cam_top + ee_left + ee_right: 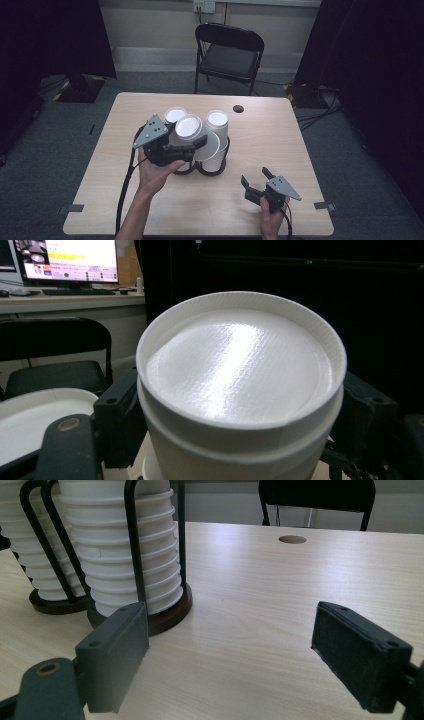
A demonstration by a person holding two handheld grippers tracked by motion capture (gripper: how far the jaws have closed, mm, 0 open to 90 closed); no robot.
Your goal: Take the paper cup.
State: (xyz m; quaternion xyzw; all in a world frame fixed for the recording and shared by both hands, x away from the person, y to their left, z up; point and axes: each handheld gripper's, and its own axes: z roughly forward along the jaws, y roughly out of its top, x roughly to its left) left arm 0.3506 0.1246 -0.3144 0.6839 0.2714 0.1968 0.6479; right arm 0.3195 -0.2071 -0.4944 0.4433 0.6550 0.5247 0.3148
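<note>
Three stacks of white cups (pixel 217 131) stood in black wire holders (pixel 134 540) near the middle of the frame on the wooden surface (pixel 270 145). The left gripper (pixel 187 145) had its fingers (pixel 117 415) clenched on a white cup (pixel 240 385), held upside down and tilted, just left of the middle of the high view. The right gripper (pixel 255 181) sat low and right in that view, fingers (pixel 362 655) spread wide with nothing between them.

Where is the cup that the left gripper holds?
In the high view the white paper cup is left of centre, upside down, just above the stacks in the cup holder.
</note>
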